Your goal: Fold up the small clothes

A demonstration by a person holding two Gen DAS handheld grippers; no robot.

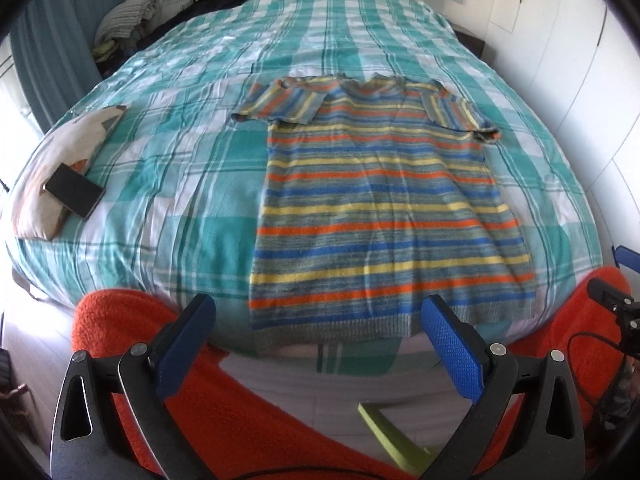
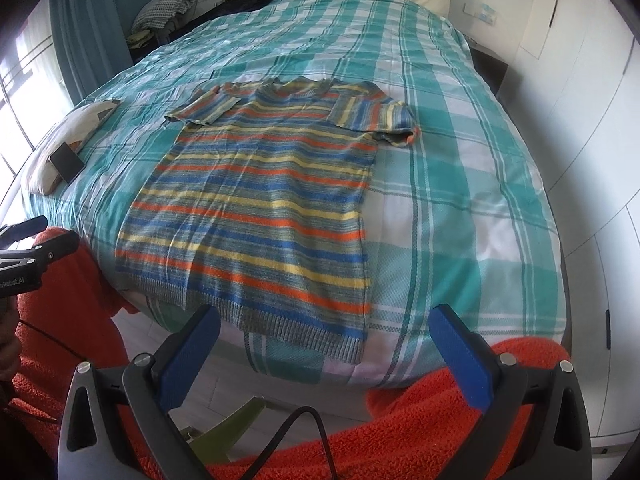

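- Your left gripper [image 1: 318, 326] is spread wide and holds nothing; its blue pads frame the near hem of the garment from just off the foot of the bed.
- Your right gripper [image 2: 326, 338] is equally wide and empty, hovering off the same bed edge, a little to the right.
- Between and beyond them lies a striped knit top [image 1: 380, 216], spread flat on a teal-and-white checked bedspread [image 1: 180, 168], neck pointing away from you and ribbed hem at the near edge of the mattress.
- Both short sleeves look partly turned in over the chest (the left one [image 1: 280, 100] more fully than the right one [image 1: 464, 112]), so folding seems to be at an early stage.
- Expect the knit to be light, soft and limp: it will likely sag and stretch when lifted, and drag on the cover instead of sliding cleanly.
- The firmest places to pinch are probably the ribbed hem corners [image 2: 352, 350] or the shoulder seams, where the fabric is doubled; take both layers, not only the top one.
- At the left edge of the bed, well apart from the top, a dark phone [image 1: 74, 192] rests on a small pale pillow [image 1: 60, 160].
- Orange fleece [image 2: 420, 420] covers your lap below both tools.
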